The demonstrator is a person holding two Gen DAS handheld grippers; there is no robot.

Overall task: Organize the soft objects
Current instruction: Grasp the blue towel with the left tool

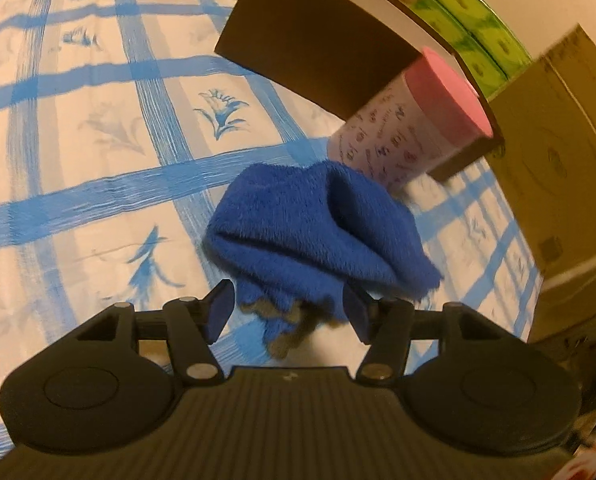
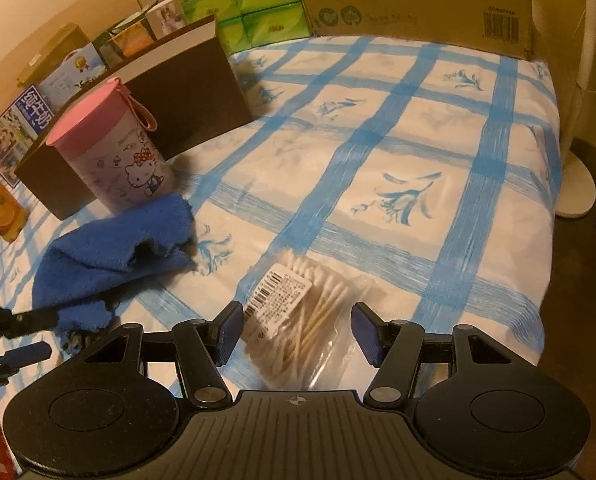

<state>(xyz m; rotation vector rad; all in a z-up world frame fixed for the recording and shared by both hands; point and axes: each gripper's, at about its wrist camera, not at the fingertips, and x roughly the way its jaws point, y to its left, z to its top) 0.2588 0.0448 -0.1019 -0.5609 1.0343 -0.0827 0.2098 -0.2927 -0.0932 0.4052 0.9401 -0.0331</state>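
Left gripper (image 1: 288,312) jaws apart, fluffy blue folded cloth (image 1: 318,228) hanging loose between them, pads not clamping. Right gripper (image 2: 298,330) open over a clear bag of wooden cotton swabs (image 2: 298,320) on the blue-checked white bedsheet (image 2: 398,160); only right view shows the bag. Beyond the cloth, pink-lidded cartoon canister (image 2: 114,152), then dark brown box (image 2: 186,92).

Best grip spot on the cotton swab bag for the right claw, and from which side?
Take the cotton swab bag across its near, unlabelled half, coming down from above. It lies flat on the bedspread, already between the right claw's open jaws; the loose plastic there should bunch easily.
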